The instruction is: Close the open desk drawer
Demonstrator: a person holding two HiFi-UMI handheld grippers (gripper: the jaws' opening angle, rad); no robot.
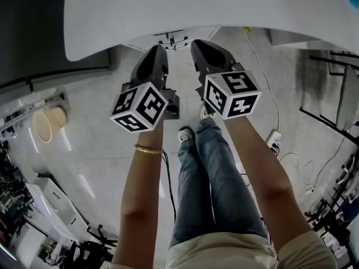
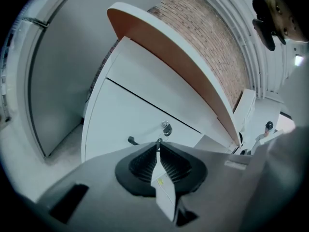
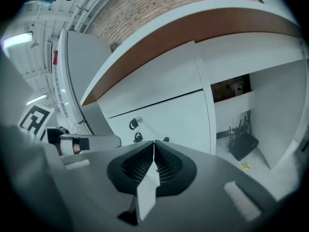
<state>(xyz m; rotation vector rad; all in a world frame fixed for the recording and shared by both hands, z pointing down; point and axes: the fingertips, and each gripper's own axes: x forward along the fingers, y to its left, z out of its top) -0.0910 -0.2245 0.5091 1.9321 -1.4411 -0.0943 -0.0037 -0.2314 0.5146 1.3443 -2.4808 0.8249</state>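
The white drawer unit [image 2: 140,115] stands under the curved white desk top [image 1: 196,7] with its brown edge [image 2: 183,66]. Its fronts [image 3: 164,112] look flush, parted only by a thin dark seam. A lock with a key [image 2: 166,127] and a small dark handle [image 2: 131,140] sit on the lower front; the keys [image 3: 135,124] also show in the right gripper view. My left gripper [image 1: 160,49] and right gripper [image 1: 199,42] are side by side a short way in front of the unit, touching nothing. Both are shut with nothing between the jaws [image 2: 159,142] [image 3: 154,143].
A black router [image 3: 244,146] lies on the floor in the open recess to the right of the drawers. The person's legs and shoes [image 1: 186,134] are below the grippers. A round bin [image 1: 47,123] stands at left, a power strip [image 1: 273,139] with cables at right.
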